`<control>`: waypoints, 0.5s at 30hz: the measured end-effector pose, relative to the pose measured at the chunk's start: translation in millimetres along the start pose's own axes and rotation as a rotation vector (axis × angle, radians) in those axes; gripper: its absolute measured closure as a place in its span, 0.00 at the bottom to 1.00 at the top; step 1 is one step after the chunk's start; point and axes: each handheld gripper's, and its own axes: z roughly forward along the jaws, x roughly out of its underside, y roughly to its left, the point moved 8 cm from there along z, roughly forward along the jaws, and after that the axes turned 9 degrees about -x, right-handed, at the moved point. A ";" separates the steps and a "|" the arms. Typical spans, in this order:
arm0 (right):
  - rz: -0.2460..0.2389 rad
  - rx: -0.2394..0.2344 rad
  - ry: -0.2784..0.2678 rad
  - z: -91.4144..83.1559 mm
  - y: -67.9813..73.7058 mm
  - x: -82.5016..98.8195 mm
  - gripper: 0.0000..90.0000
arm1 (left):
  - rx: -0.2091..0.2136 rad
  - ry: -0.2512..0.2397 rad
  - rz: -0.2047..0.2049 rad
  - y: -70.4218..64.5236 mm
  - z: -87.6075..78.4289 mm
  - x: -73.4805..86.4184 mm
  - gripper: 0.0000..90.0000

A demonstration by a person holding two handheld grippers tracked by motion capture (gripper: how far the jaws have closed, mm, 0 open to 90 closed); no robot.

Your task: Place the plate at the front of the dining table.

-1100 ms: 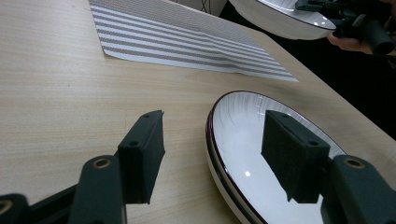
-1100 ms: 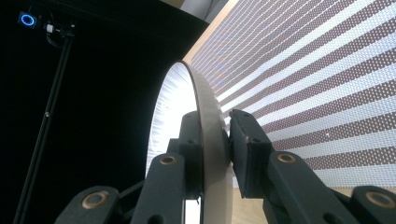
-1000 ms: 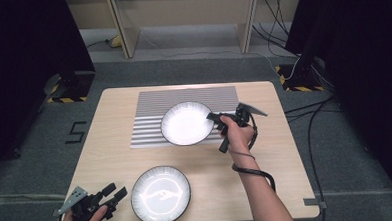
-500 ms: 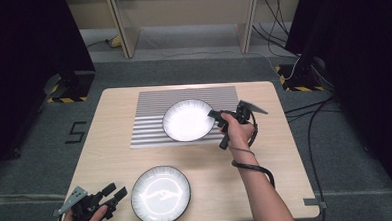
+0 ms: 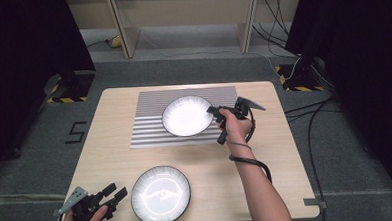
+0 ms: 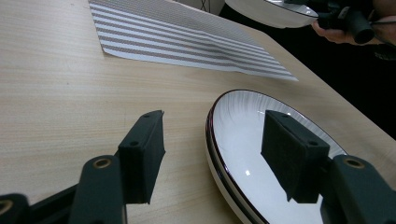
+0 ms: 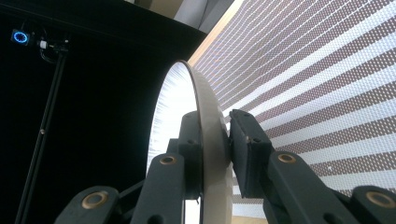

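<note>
Because the upper plate (image 5: 186,116) is being pinched only at its right rim, with its whole width hanging out to one side of the grip, it is the thing most likely to go wrong here: I judge that its weight could be levering against the pads, so it may be slipping or twisting between them and dropping onto the striped mat (image 5: 149,123) beneath. In the right gripper view the rim (image 7: 205,121) is sitting edge-on between the two black pads, one pad pressing on the white inner face and the other on the grey underside, so the right tool (image 5: 217,112) is closing firmly on that plate. How high the plate is hanging over the mat I cannot tell, though in the left gripper view it is showing raised at the far side.

Nearer the person, the lower plate (image 5: 160,194) is lying flat on the wooden surface (image 5: 266,157), close to the front edge. The left tool (image 5: 113,193) is hovering just beside its left side with its jaws spread wide and gripping nothing; in the left gripper view one pad (image 6: 142,156) is standing over bare wood and the other (image 6: 292,161) is hanging over the plate's inside, so the rim (image 6: 212,149) is lying between them. A careless push from here could be nudging that plate toward the surface's edge.
</note>
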 end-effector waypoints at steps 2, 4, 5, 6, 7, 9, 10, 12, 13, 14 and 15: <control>0.005 0.000 -0.002 1.6 0.6 -1.4 0.83 | -0.001 -0.002 -0.002 0.3 -0.1 -0.3 0.43; 0.005 0.000 -0.004 3.2 -0.3 -2.8 0.84 | -0.003 -0.002 -0.004 0.7 -0.4 -0.4 0.43; 0.009 0.000 -0.005 3.6 -0.6 -3.2 0.83 | -0.004 -0.002 -0.004 1.0 -0.4 -0.3 0.43; 0.008 0.000 -0.007 4.4 -1.6 -4.0 0.83 | -0.003 -0.002 -0.005 1.1 -0.3 -0.2 0.43; 0.009 0.005 -0.009 5.6 -2.7 -5.0 0.83 | -0.002 -0.002 -0.005 1.0 -0.2 -0.2 0.43; 0.009 0.007 -0.009 6.0 -2.9 -5.4 0.83 | -0.001 -0.002 -0.005 0.9 -0.1 -0.1 0.43; 0.017 0.007 -0.009 6.8 -2.5 -6.0 0.83 | -0.001 -0.001 -0.005 0.9 -0.1 -0.1 0.43; 0.012 0.011 -0.010 7.5 -3.0 -7.0 0.83 | -0.001 -0.001 -0.005 1.0 0.0 -0.1 0.43; 0.016 0.011 -0.013 8.0 -2.6 -7.9 0.83 | -0.001 -0.001 -0.005 1.0 0.0 -0.1 0.43; 0.016 0.011 -0.014 8.4 -2.6 -8.7 0.83 | -0.001 -0.001 -0.005 1.1 0.2 0.0 0.43; 0.016 0.011 -0.016 8.8 -2.6 -9.5 0.83 | 0.000 -0.001 -0.005 1.1 0.2 0.1 0.43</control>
